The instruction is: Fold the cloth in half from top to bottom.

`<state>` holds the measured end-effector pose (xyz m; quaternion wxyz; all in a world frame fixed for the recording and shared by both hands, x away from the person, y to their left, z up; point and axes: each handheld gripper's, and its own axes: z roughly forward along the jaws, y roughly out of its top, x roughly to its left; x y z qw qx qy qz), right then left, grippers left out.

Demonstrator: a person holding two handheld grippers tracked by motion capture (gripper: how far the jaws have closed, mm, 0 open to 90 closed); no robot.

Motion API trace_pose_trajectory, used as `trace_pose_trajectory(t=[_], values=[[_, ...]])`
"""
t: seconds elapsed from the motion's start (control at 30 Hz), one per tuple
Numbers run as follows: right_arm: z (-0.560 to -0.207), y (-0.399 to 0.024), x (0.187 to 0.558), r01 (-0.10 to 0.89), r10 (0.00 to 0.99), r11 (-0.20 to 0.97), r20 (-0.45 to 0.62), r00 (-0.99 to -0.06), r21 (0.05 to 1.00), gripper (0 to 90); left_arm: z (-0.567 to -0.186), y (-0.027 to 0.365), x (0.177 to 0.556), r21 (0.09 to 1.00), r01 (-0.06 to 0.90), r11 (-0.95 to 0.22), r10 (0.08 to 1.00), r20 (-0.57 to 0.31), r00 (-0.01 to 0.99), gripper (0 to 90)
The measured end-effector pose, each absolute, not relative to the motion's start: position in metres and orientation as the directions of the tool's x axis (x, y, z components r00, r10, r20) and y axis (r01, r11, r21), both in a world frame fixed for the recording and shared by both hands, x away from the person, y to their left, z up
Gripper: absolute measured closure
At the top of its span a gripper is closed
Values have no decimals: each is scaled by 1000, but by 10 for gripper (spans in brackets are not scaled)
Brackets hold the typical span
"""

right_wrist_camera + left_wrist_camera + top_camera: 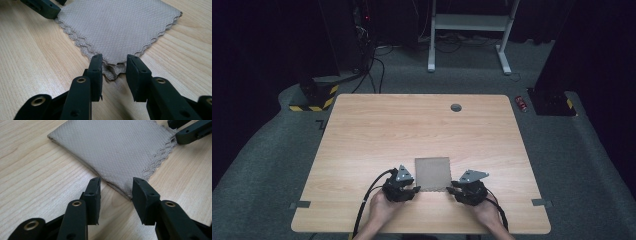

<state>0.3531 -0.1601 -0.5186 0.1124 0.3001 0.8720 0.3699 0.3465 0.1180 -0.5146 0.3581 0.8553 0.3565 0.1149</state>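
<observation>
"Where was the cloth (432,173) sitting?"

"Flat on the table (362,135), near the front edge and about midway across, folded into a nearly square pad of several layers. Its sides ran roughly parallel to the table edges, so it had no marked long axis. The scalloped open edges faced the person and the right side; the smooth fold ran along the left side."

"And the two tongs?"

"The left gripper (116,188) was at the front left corner, jaws apart, the corner lying between them with no pad pressing on it. The right gripper (114,66) stood likewise at the front right corner, jaws released, the loose layered tip just between the pads. Neither held anything."

"What would make the next grip go well, in your view?"

"Judging by the layers, each set of jaws should be lowered until the bottom pad slid under the whole stack, then closed on all layers together. The front right corner looked ruffled, so a partial pinch seemed the main risk. Both corners ought to be clamped evenly to keep the pad square."
</observation>
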Motion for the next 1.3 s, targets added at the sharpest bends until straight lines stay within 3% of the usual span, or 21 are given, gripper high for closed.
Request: trace_pose_trajectory(t=[0.27,0.43,0.9,1.2,1.3], values=[[-511,-169,368,473,646,458,84,-759,753,667,-511,120,351,738,537,-408,721,-101,686,534],[-506,-168,385,494,676,409,109,-729,768,664,-509,115,364,737,540,-408,739,-80,668,485],[-508,-160,430,546,761,331,124,-636,769,679,-511,117,417,723,642,-254,847,-154,509,442],[-515,-149,447,571,779,342,114,-617,746,639,-513,112,431,697,665,-267,868,-127,481,424],[-517,-147,450,577,780,352,110,-617,737,641,-515,112,432,691,668,-277,872,-111,477,459]])
